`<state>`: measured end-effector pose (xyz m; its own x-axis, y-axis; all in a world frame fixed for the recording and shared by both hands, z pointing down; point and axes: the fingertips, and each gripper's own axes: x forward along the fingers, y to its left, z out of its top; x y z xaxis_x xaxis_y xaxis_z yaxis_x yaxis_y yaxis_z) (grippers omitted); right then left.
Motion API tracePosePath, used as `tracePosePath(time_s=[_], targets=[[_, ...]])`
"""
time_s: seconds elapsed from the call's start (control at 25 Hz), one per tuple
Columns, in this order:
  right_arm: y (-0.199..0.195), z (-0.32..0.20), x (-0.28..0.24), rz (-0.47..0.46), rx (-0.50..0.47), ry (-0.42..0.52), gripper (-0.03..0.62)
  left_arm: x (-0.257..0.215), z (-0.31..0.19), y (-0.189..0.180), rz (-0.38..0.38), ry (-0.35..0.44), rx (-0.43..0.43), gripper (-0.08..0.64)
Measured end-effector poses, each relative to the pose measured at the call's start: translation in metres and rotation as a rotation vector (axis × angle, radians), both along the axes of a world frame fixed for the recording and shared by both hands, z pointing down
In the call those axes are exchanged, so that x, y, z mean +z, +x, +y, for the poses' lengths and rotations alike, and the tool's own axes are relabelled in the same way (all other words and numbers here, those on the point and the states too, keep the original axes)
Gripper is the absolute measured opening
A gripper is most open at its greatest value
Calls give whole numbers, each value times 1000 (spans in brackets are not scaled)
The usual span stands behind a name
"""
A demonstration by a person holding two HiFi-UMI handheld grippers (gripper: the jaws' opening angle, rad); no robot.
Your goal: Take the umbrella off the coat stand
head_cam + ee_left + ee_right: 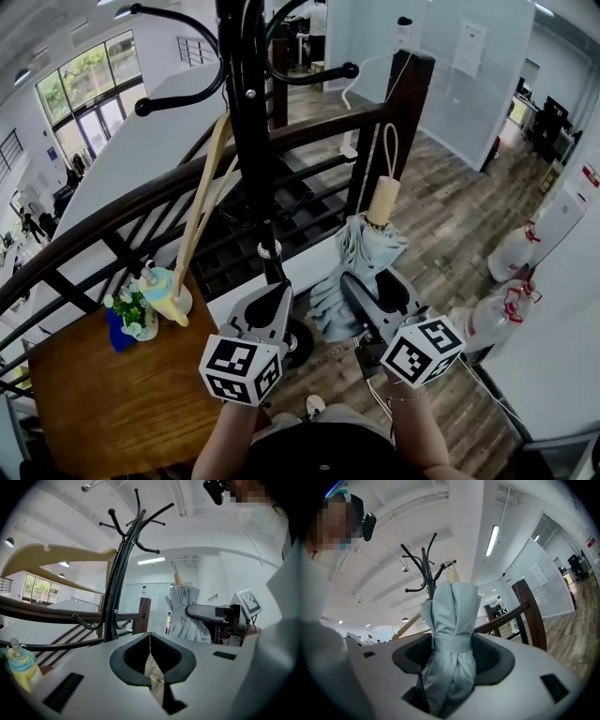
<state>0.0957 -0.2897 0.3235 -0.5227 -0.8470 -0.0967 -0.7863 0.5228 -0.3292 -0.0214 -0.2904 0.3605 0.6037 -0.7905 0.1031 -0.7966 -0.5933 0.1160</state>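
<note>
- Head view: the right tool [380, 292] is clamped round the lower folds of the umbrella [364, 251], which stands upright just right of the coat stand [248, 141] pole, handle end up; whether its cord loop sits on a hook I cannot tell
- A dark, curved wooden railing [141, 202] runs behind stand and umbrella; open plank floor [459, 216] lies to the right
- The left tool [274, 298] is held just left of the umbrella, in front of the pole and beside the edge of a brown wooden desk [122, 403]; a pale wooden hanger [202, 211] slants along the pole's left side
- Left gripper view: jaws pressed together with nothing between them; the stand's black metal arms curve up to ball tips, and the umbrella is off to the right
- Right gripper view: soft, pale grey-blue pleated fabric, cinched by a band, fills the gap between the jaws; a smooth cream handle tops it
</note>
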Motion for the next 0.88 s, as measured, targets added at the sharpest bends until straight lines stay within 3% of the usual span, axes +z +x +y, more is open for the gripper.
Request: tracePosePath(time_s=[0.88], targets=[[2,4,8,7,1,-7,273,4,5,11,-17,-11,30,15]])
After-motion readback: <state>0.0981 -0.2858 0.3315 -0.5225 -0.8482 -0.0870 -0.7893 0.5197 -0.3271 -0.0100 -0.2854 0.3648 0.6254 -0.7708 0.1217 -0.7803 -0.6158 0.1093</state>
